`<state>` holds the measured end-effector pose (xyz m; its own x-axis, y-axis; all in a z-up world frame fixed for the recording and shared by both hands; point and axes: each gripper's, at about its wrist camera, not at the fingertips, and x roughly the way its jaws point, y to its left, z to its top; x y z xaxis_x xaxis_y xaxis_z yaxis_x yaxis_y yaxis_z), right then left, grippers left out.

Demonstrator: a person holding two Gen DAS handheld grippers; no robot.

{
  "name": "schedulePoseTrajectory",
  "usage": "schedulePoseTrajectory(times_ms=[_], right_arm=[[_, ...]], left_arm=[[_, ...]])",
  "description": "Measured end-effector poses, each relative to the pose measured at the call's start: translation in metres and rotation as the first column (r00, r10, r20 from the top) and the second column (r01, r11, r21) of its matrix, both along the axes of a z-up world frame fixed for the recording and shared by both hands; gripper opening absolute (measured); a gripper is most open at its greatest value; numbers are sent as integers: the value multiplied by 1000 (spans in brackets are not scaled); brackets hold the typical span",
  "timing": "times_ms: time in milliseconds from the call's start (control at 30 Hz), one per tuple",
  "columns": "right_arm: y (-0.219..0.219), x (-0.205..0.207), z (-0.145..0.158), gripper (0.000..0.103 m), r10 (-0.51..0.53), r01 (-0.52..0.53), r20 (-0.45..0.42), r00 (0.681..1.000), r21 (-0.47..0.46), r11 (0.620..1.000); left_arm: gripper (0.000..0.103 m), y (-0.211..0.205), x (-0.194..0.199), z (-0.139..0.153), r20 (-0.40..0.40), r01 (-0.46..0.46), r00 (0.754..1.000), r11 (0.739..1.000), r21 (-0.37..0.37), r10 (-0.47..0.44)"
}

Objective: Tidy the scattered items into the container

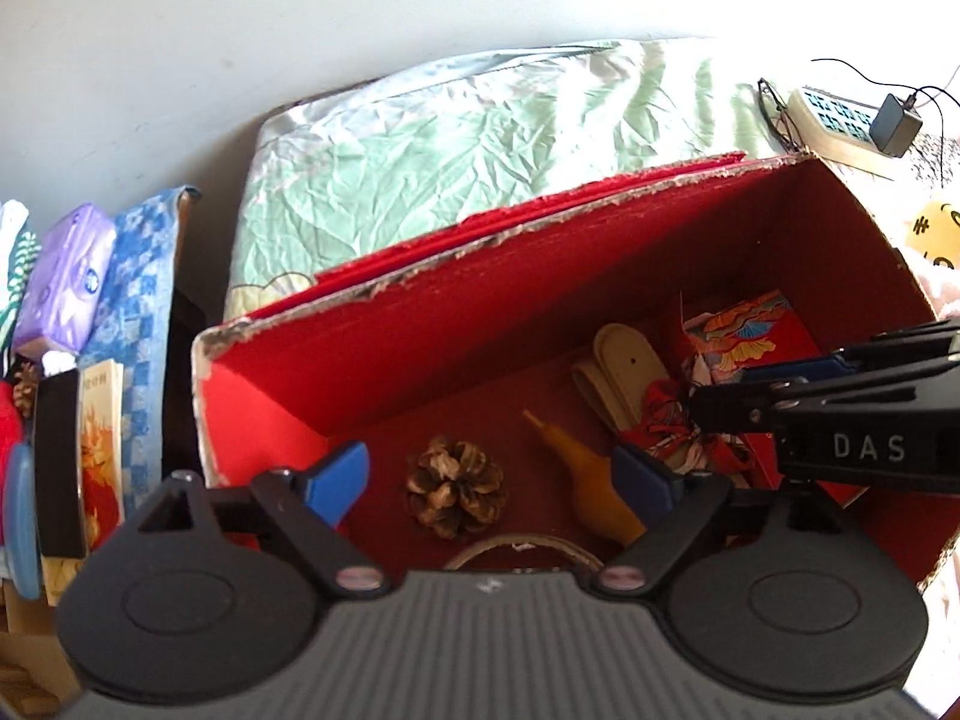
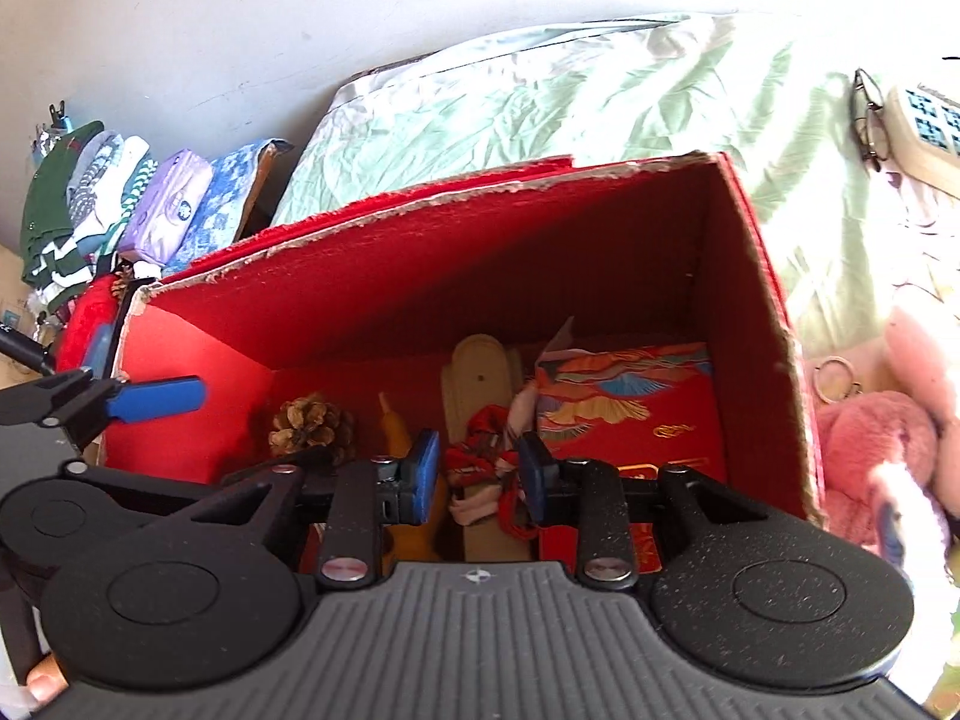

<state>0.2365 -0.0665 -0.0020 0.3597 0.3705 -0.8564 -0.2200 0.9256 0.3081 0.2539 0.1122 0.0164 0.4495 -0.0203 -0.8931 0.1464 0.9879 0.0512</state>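
Red cardboard box (image 1: 480,300), rim torn and frayed, on the green bedsheet (image 1: 450,120). Inside on its floor: brown pine cone (image 1: 455,487), yellow gourd-shaped piece (image 1: 591,480), red patterned cloth (image 2: 486,450). Left gripper (image 1: 498,480) spread wide, empty. Right gripper (image 2: 480,474) half-closed around the cloth; grip unclear.

Bright daylight, blown-out right side, fisheye-warped edges.

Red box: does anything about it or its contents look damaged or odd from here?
Yes. The red box's top rim is torn and frayed, with bare cardboard showing along the back edge and left corner. Inside, the pine cone, insoles, yellow item and red patterned cloth lie loosely jumbled; nothing looks spilled.
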Motion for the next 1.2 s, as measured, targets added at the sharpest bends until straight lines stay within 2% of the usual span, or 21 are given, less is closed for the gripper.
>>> schedulePoseTrajectory(times_ms=[200, 467, 533, 733, 967, 1200], right_arm=[[-7, -4, 0, 32, 5, -6, -13, 1000, -28, 1000], [-18, -24, 17, 37, 52, -50, 38, 998, -52, 997], [-18, -31, 19, 46, 63, -61, 48, 997, -46, 997], [-17, -47, 27, 46, 107, -96, 113, 988, -98, 991], [-27, -62, 36, 48, 92, -76, 151, 984, -107, 991], [-41, -82, 41, 58, 72, -54, 189, 979, -99, 994]], left_arm=[[92, 2, -12, 6, 23, -71, 997, 996, 59, 70], [92, 7, -30, 18, 44, -193, 981, 979, 62, 190], [93, 7, -37, 20, 51, -231, 972, 972, 54, 228], [97, -6, -54, 23, 96, -334, 941, 938, 95, 326], [99, -21, -74, 26, 122, -414, 908, 903, 116, 401], [101, -40, -101, 38, 164, -461, 883, 879, 126, 440]])
